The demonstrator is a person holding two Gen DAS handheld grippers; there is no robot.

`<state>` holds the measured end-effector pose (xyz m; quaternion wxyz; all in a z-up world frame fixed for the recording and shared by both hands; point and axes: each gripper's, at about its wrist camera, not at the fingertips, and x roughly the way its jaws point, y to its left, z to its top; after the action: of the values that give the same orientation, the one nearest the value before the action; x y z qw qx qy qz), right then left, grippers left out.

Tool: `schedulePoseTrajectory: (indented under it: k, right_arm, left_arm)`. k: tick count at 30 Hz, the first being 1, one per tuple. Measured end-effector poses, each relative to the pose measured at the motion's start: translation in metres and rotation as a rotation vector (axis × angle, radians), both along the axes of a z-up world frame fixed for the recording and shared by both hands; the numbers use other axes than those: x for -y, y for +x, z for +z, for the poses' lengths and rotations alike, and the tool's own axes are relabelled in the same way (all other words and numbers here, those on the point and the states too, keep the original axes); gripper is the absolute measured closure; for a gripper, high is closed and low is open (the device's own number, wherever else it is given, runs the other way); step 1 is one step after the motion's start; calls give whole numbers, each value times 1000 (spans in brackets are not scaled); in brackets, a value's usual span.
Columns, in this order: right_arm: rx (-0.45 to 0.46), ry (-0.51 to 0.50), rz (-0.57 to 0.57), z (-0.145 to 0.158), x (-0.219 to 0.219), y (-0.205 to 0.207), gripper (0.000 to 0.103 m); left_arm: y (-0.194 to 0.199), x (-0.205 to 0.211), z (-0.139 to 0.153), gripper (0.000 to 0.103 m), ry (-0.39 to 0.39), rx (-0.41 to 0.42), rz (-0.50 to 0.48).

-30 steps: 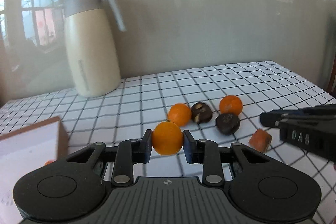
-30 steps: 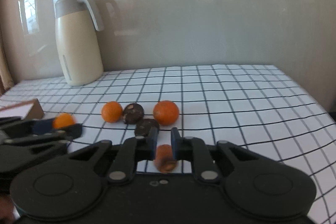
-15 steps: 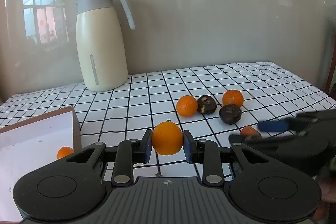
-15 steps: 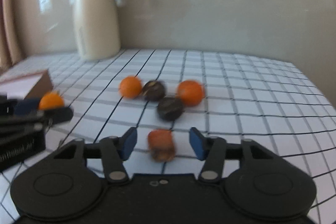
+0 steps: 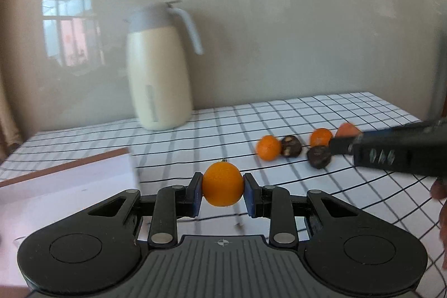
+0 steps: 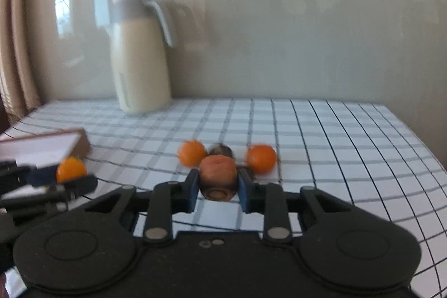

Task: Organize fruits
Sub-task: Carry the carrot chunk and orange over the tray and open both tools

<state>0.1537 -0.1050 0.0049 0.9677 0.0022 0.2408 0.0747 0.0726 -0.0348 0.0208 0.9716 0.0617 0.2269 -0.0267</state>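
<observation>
My left gripper is shut on a small round orange, held above the checked tablecloth just right of a white-lined brown box. My right gripper has its jaws closing tight on an orange-brown carrot-like chunk, with the pads pressed on its sides. Behind it lie two loose oranges and a dark fruit. The left wrist view shows the right gripper coming in from the right over that cluster, and a second dark fruit.
A cream jug with a grey lid stands at the back by the glossy wall. The box sits at the table's left. In the right wrist view the left gripper is low on the left. A hand shows at the right edge.
My right gripper opened around the chunk on the cloth, then shut on it and lifted it. My left gripper carried its orange leftward, closer to the box.
</observation>
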Motion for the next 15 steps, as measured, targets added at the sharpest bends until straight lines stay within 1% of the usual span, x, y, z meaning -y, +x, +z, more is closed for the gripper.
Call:
schedulePoseTrajectory:
  k: [6, 10, 15]
  right_arm:
    - [75, 33, 125, 17, -42, -28, 84]
    - [89, 38, 214, 21, -77, -40, 84]
    - [108, 21, 322, 21, -125, -47, 84]
  left_arm:
    - [-36, -55, 11, 72, -9, 31, 131]
    - [-54, -98, 18, 72, -20, 61, 236]
    - [-69, -147, 20, 72, -34, 68, 342]
